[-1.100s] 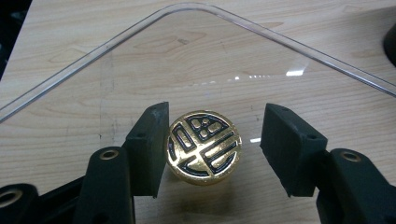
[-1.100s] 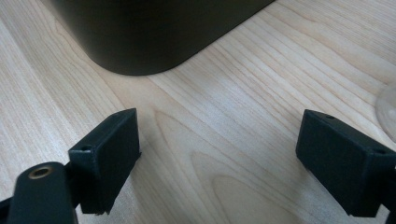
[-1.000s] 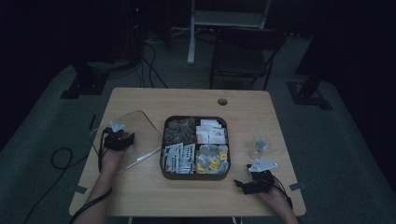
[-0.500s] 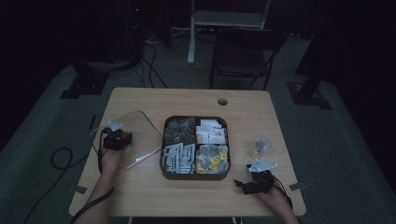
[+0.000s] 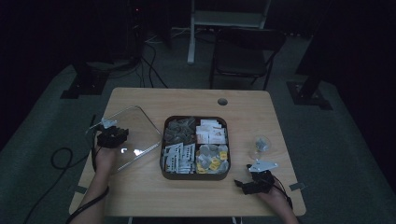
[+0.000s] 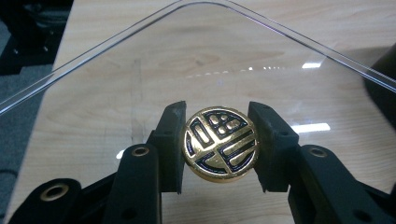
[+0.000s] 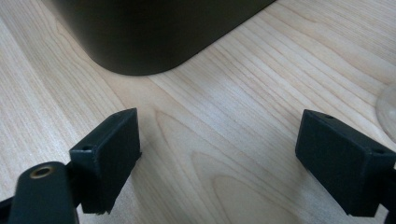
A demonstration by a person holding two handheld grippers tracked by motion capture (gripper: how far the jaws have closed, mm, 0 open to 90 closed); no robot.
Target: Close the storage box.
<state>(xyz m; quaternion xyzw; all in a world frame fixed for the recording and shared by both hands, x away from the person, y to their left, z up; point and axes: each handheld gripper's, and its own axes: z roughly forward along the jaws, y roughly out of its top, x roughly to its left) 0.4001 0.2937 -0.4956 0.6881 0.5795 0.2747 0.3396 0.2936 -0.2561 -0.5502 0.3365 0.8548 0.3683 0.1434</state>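
The left claw [image 6: 219,144] is shown pinching the round gold knob [image 6: 220,143] of a clear lid [image 6: 140,79], one black jaw pressed against each side of the knob. In the high view the left claw [image 5: 112,136] is seen at the worktop's left side, and the clear lid [image 5: 140,128] is held tilted above the worktop [image 5: 196,196], just left of the dark tray [image 5: 194,175] and clear of it. The step in hand is judged to be the carrying of the lid, with the tray lying uncovered. The next move is judged to call for a steady pinch on the smooth knob, the lid being kept level enough not to swing, and either a free patch of worktop or the tray's rim being met squarely. The right claw [image 7: 219,163] is seen spread wide with nothing between its jaws, low over bare wood beside a corner of the dark tray [image 7: 154,32]; in the high view the right claw [image 5: 256,183] lies near the front right corner. Counted: two claws, one lid with one knob, one tray of four compartments filled with small packets too many to count, and one small clear rounded object [image 5: 261,144] right of the tray.
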